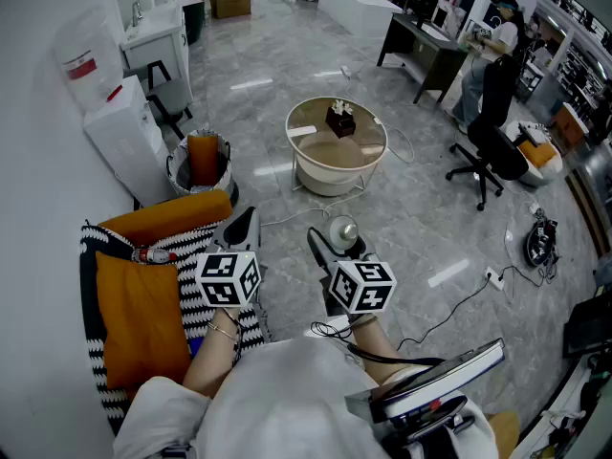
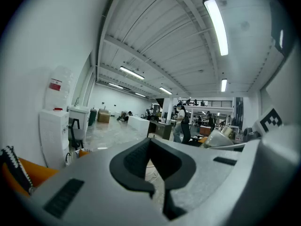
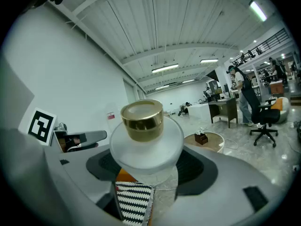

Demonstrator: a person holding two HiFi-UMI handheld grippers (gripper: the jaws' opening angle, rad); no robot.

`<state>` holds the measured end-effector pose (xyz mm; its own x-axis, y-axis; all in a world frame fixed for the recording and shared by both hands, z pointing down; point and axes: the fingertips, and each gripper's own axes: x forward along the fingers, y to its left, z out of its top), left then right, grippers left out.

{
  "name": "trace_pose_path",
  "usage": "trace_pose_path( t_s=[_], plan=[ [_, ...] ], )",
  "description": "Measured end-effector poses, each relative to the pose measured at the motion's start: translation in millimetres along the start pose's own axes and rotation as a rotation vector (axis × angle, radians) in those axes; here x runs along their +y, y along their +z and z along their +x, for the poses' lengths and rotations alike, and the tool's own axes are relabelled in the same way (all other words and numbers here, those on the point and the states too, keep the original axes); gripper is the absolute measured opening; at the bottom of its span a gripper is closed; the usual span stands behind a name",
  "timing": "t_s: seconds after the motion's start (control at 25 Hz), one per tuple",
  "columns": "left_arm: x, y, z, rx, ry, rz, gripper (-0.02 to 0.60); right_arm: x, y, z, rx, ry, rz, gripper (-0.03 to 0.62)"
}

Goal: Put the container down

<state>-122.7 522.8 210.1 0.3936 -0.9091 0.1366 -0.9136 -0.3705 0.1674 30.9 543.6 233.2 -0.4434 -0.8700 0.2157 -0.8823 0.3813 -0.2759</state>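
The container (image 3: 146, 138) is a squat jar with a frosted, milky-white body that flares into a broad rounded shoulder. A shiny gold cylindrical cap (image 3: 142, 119) tops it. It stands roughly upright, cap uppermost, and is up in the air, clamped at its wide body between the dark fingers (image 3: 197, 166) of the right gripper (image 1: 337, 242). From above, the container (image 1: 342, 229) hangs over the grey floor on the person's side of the round worktop (image 1: 337, 146), well apart from it.
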Motion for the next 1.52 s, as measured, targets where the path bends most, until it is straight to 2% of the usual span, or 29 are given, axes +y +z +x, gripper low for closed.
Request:
trace_pose_path(
  t_s=[0.52, 0.84, 1.12, 1.52],
  plan=[
    [19.1, 1.1, 9.1, -0.003, -0.015, 0.010, 0.008, 5.7, 6.7, 23.0, -0.015, -0.011, -0.038, 0.344],
    [34.9, -4.7, 19.6, 0.007, -0.025, -0.016, 0.008, 0.9, 6.7, 33.0, 0.002, -0.045, -0.032, 0.344],
    [29.1, -12.8, 54.2, 0.027, -0.044, 0.002, 0.008, -38.2, 4.5, 47.7, 0.015, -0.090, -0.009, 0.344],
    [59.2, -0.3, 140.6, 0.018, 0.000, -0.022, 0.008, -84.7, 35.7, 132.3, 0.023, -0.076, -0.048, 0.344]
  ],
)
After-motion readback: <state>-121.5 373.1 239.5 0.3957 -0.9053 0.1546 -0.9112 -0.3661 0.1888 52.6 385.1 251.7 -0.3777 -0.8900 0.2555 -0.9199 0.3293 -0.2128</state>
